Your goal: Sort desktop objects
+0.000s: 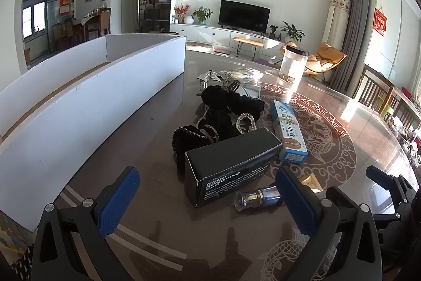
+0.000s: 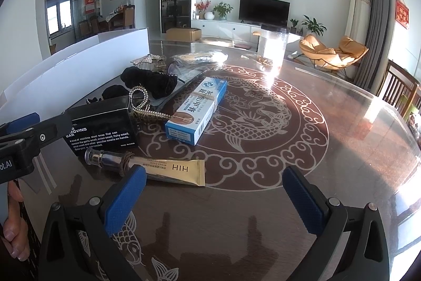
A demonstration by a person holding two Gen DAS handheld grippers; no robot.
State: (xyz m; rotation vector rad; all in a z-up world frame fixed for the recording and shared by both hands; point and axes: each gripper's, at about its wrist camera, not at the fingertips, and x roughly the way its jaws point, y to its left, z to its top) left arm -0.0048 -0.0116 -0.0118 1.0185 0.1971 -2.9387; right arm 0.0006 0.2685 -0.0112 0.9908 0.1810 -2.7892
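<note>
Gold tube (image 2: 175,171) beyond wide-apart jaws

Bright side sunlight, tabletop (image 2: 342,123) glare

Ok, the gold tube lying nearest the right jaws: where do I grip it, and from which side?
Probably grip the gold tube across its flat body near the printed letters, coming down from above with the right gripper, whose jaws stand open. It lies flat on the table, its crimped end pointing right. Stay off its left end, where a brown cord and the small glass bottle crowd it.
</note>
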